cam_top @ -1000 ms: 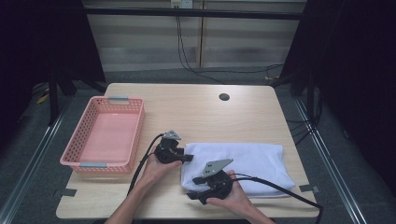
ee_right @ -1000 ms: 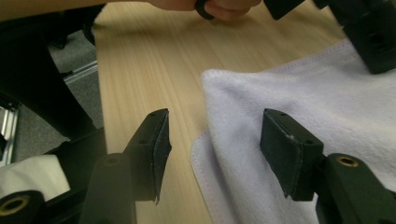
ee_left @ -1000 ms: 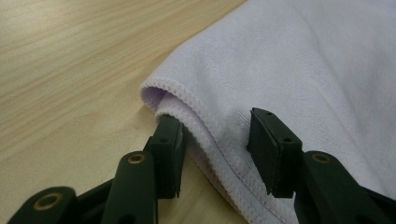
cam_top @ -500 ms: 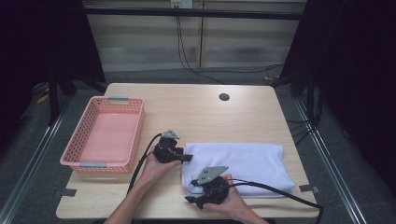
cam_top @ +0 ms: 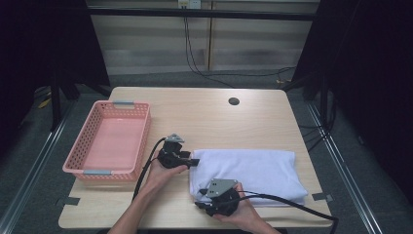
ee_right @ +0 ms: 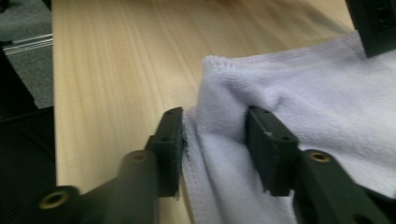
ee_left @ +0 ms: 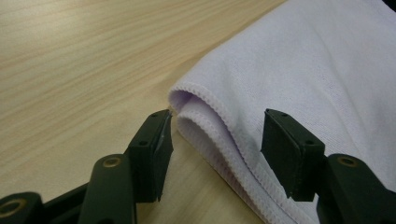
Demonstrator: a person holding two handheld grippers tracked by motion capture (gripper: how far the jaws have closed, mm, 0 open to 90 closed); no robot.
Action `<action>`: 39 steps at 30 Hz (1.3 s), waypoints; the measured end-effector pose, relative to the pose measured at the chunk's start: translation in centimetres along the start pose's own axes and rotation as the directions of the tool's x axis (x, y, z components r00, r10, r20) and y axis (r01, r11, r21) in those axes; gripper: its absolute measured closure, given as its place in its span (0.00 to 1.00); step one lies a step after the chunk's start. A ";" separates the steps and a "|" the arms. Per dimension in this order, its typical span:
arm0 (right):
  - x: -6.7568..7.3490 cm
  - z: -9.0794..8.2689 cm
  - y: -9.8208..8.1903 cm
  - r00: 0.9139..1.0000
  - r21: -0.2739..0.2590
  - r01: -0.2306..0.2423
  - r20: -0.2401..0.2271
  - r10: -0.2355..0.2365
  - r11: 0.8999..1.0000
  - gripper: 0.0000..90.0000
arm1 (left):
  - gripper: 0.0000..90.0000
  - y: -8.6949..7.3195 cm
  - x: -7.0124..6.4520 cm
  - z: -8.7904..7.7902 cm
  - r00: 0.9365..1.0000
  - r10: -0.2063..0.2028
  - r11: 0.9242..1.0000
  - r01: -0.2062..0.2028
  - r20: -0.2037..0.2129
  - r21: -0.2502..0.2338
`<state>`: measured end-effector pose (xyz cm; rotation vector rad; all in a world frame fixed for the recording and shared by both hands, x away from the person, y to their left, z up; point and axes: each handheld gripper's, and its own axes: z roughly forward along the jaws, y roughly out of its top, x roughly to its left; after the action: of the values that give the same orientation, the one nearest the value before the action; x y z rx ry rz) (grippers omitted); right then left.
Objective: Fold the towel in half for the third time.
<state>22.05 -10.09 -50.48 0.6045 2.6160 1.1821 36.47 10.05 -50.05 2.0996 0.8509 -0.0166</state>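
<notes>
A folded white towel [cam_top: 253, 170] lies on the wooden table [cam_top: 204, 122], right of the middle. My left gripper [cam_top: 195, 161] points at the towel's far left corner. In the left gripper view its jaws have just been opening and straddle the hemmed corner [ee_left: 201, 102] without pressing on it, so the left gripper [ee_left: 215, 135] is open. My right gripper [cam_top: 204, 194] sits at the towel's near left corner. Its jaws have just been closing, and the right gripper [ee_right: 212, 135] now pinches a bunched fold of towel [ee_right: 224, 107] between its pads.
An empty pink basket [cam_top: 82, 148] stands at the table's left side, close to my left hand. A dark round hole [cam_top: 234, 101] sits in the tabletop at the far middle. Black cables trail from both grippers toward the near edge. Bare wood lies beyond the towel.
The right hand has shifted a little left and nearer, onto the towel's near left corner. The left hand has stayed at the far left corner.
</notes>
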 end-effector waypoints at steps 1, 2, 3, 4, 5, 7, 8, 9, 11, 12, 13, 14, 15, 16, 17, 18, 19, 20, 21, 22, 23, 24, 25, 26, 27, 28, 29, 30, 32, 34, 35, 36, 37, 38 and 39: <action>-0.1 0.0 0.0 1.000 -0.006 -0.003 0.014 0.003 1.000 0.71 | 0.46 0.0 0.1 0.0 1.000 -0.004 1.000 0.004 -0.006 -0.004; -0.2 0.0 0.0 1.000 -0.004 -0.009 0.014 0.010 1.000 0.72 | 0.45 0.0 0.3 0.0 1.000 -0.009 1.000 0.009 -0.010 -0.010; -0.2 0.0 0.0 1.000 0.000 -0.016 0.012 0.016 1.000 0.74 | 0.45 0.0 0.4 0.1 1.000 -0.011 1.000 0.010 -0.022 -0.015; -0.2 0.0 0.0 1.000 0.001 -0.008 0.017 0.008 1.000 0.75 | 0.44 0.1 0.6 0.1 1.000 -0.011 1.000 0.011 -0.026 -0.010; -0.3 -0.1 0.0 1.000 0.003 -0.018 0.015 0.018 1.000 0.76 | 0.43 0.2 0.8 0.3 1.000 -0.021 1.000 0.020 -0.024 -0.016; -0.5 -0.1 0.1 0.999 0.004 -0.030 0.015 0.030 1.000 0.80 | 0.40 0.4 1.0 0.7 1.000 -0.012 1.000 0.012 -0.021 -0.009; -0.7 -0.1 0.1 0.999 0.007 -0.044 0.006 0.044 0.999 0.82 | 0.40 0.5 1.0 0.9 1.000 0.005 1.000 -0.005 -0.020 -0.007; -0.8 -0.1 0.1 0.998 0.002 -0.059 0.004 0.059 0.998 0.83 | 0.39 0.6 1.0 1.1 1.000 0.004 1.000 -0.005 -0.019 -0.012; -1.0 -0.1 0.1 0.997 0.000 -0.078 -0.004 0.078 0.997 0.84 | 0.39 0.8 0.8 1.3 1.000 0.021 1.000 -0.021 -0.021 -0.002; -1.1 -0.1 0.1 0.996 0.002 -0.084 -0.004 0.084 0.996 0.85 | 0.38 0.8 0.6 1.4 0.999 0.032 0.999 -0.032 -0.019 0.003; -1.2 -0.1 0.1 0.995 0.001 -0.095 -0.010 0.095 0.995 0.86 | 0.38 0.9 0.6 1.5 0.999 0.036 0.999 -0.036 -0.014 0.000; -1.3 -0.2 0.1 0.993 0.003 -0.114 -0.020 0.115 0.993 0.87 | 0.37 0.9 0.5 1.6 0.999 0.039 0.999 -0.039 -0.009 -0.001; -1.4 -0.2 0.0 0.992 -0.001 -0.127 -0.028 0.126 0.992 0.87 | 0.37 0.9 0.3 1.7 0.999 0.051 0.999 -0.051 -0.010 0.002; -1.6 -0.2 -0.1 0.989 -0.009 -0.144 -0.039 0.144 0.990 0.87 | 0.37 1.0 0.2 1.8 0.998 0.065 0.998 -0.064 -0.016 0.013; -1.7 -0.2 -0.2 0.987 -0.013 -0.153 -0.048 0.152 0.988 0.88 | 0.38 1.1 0.1 1.9 0.997 0.070 0.997 -0.070 -0.014 0.014; -1.7 -0.3 -0.1 0.988 -0.007 -0.148 -0.045 0.147 0.989 0.88 | 0.38 1.2 0.0 2.1 0.997 0.073 0.997 -0.073 -0.012 0.009; -1.6 -0.3 0.0 0.990 -0.002 -0.136 -0.042 0.136 0.991 0.88 | 0.38 1.3 0.1 2.3 0.997 0.075 0.997 -0.075 -0.017 0.005; -1.5 -0.3 0.0 0.991 -0.003 -0.132 -0.040 0.131 0.991 0.88 | 0.39 1.4 0.1 2.4 0.997 0.070 0.998 -0.071 -0.017 -0.002; -1.5 -0.3 0.0 0.990 -0.004 -0.137 -0.043 0.136 0.991 0.88 | 0.40 1.4 0.1 2.6 0.998 0.068 0.998 -0.068 -0.013 -0.011; -1.4 -0.4 0.0 0.989 -0.003 -0.140 -0.047 0.139 0.990 0.89 | 0.41 1.5 0.0 2.7 0.997 0.076 0.997 -0.076 -0.017 -0.010; -1.3 -0.4 0.0 0.989 0.002 -0.138 -0.046 0.138 0.990 0.89 | 0.48 1.5 -0.1 2.7 0.996 0.087 0.996 -0.087 -0.017 -0.002; -1.2 -0.4 0.0 0.989 0.005 -0.140 -0.046 0.140 0.990 0.89 | 0.55 1.5 -0.1 2.7 0.996 0.091 0.996 -0.091 0.007 0.007; -1.1 -0.4 0.1 0.990 0.006 -0.136 -0.048 0.136 0.991 0.89 | 0.64 1.5 -0.2 2.7 0.995 0.096 0.995 -0.097 0.021 0.010; -1.2 -0.4 0.1 0.989 0.008 -0.139 -0.049 0.139 0.990 0.89 | 0.72 1.4 -0.2 2.7 0.995 0.097 0.995 -0.097 0.040 0.013; -1.3 -0.5 0.1 0.988 0.008 -0.142 -0.056 0.142 0.990 0.89 | 0.79 1.4 -0.3 2.7 0.995 0.088 0.996 -0.089 0.052 0.015; -1.4 -0.5 0.1 0.986 0.004 -0.157 -0.064 0.156 0.988 0.89 | 0.84 1.4 -0.3 2.7 0.995 0.080 0.997 -0.081 0.057 0.012; -1.5 -0.5 0.0 0.984 0.001 -0.162 -0.069 0.162 0.987 0.89 | 0.87 1.4 -0.3 2.6 0.995 0.074 0.997 -0.075 0.060 0.011; -1.5 -0.5 0.0 0.984 0.001 -0.162 -0.069 0.161 0.987 0.89 | 0.88 1.4 -0.2 2.6 0.996 0.061 0.998 -0.061 0.069 0.005; -1.6 -0.6 0.2 0.983 -0.001 -0.167 -0.073 0.166 0.986 0.90 | 0.89 1.4 0.1 2.3 0.996 0.033 0.999 -0.032 0.088 -0.014; -1.8 -1.0 0.5 0.981 -0.017 -0.181 -0.080 0.179 0.983 0.90 | 0.89 1.5 0.3 2.0 0.995 0.007 0.999 -0.004 0.099 -0.033; -1.9 -1.1 0.6 0.979 -0.027 -0.188 -0.084 0.185 0.982 0.90 | 0.89 1.6 0.4 1.9 0.995 -0.002 0.999 0.007 0.103 -0.042; -2.0 -1.3 0.8 0.978 -0.038 -0.193 -0.088 0.189 0.980 0.90 | 0.89 1.6 0.5 1.7 0.994 -0.009 0.999 0.014 0.105 -0.047; -2.1 -1.5 1.0 0.979 -0.047 -0.192 -0.086 0.187 0.980 0.90 | 0.89 1.7 0.4 1.5 0.994 -0.022 0.998 0.028 0.110 -0.060; -2.2 -1.8 1.1 0.978 -0.051 -0.192 -0.087 0.188 0.980 0.90 | 0.89 1.9 0.5 1.3 0.994 -0.018 0.998 0.025 0.110 -0.062; -2.2 -1.9 1.3 0.977 -0.060 -0.197 -0.089 0.191 0.979 0.90 | 0.89 2.1 0.5 1.1 0.992 -0.027 0.996 0.036 0.120 -0.077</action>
<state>23.73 -11.59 -48.17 0.8305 2.6199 1.3753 38.39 8.69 -49.43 1.9908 0.8005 -0.1215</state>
